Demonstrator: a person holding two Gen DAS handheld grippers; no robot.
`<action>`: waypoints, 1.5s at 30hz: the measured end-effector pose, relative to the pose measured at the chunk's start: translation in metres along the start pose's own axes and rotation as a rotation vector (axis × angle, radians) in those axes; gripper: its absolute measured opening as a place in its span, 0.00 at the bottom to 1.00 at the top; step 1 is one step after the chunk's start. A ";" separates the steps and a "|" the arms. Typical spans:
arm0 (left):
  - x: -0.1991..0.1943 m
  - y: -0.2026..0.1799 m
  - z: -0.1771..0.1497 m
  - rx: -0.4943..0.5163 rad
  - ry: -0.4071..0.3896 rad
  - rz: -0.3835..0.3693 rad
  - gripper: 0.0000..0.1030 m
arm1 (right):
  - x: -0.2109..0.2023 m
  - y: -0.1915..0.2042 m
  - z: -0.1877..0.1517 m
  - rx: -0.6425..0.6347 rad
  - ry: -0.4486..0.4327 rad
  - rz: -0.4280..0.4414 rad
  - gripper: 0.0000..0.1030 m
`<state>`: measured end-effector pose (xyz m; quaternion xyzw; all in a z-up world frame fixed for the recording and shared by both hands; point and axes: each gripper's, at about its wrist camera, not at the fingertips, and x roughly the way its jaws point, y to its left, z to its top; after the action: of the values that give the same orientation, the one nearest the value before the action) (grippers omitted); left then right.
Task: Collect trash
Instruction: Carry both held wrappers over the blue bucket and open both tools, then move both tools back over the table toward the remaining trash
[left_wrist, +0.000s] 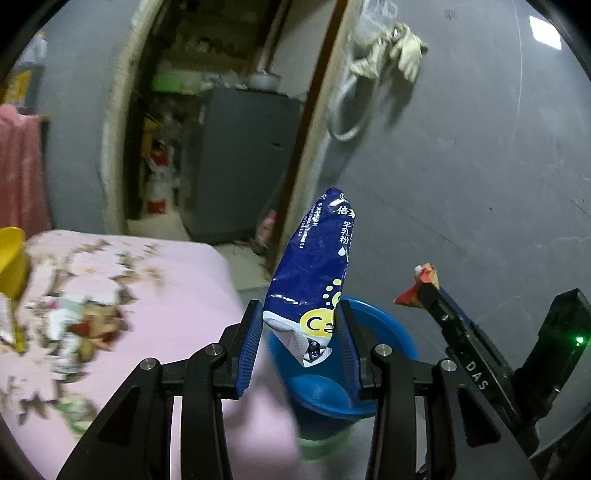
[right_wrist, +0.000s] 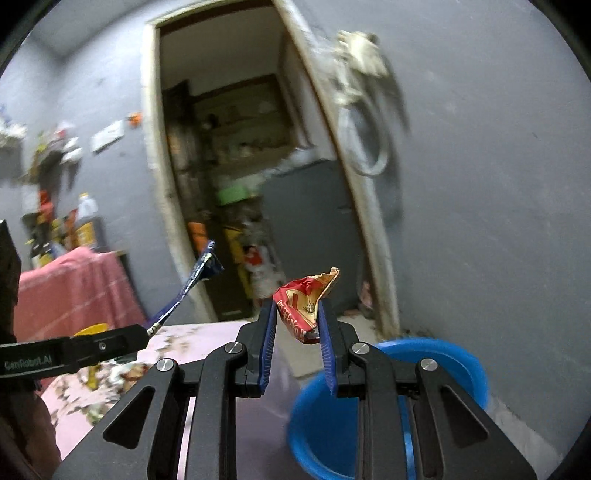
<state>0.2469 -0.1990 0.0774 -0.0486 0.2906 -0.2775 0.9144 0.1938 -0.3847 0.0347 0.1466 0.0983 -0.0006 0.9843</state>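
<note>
Ribbed blue fingers (left_wrist: 343, 332) — left pinching glossy blue pouch (left_wrist: 317, 266), right (right_wrist: 266, 343) clamping crumpled red wrapper (right_wrist: 304, 306).

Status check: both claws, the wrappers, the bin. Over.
Left claw shut on blue packet. Right claw shut on red wrapper. Blue bin below both, open. Nothing seen blocking the drop.

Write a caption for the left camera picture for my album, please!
The left hand-held gripper holds a blue packet above a blue bucket beside a pink bed.
</note>
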 end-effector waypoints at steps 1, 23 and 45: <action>0.011 -0.004 0.001 -0.002 0.021 -0.008 0.34 | 0.003 -0.009 -0.001 0.022 0.019 -0.023 0.20; 0.161 0.003 -0.026 -0.085 0.398 0.002 0.38 | 0.043 -0.086 -0.033 0.262 0.348 -0.161 0.32; 0.022 0.060 -0.010 -0.118 -0.052 0.287 0.96 | 0.017 -0.022 -0.005 0.049 0.079 -0.089 0.94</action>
<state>0.2846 -0.1601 0.0426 -0.0675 0.2866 -0.1250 0.9474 0.2086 -0.4039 0.0208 0.1660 0.1437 -0.0409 0.9747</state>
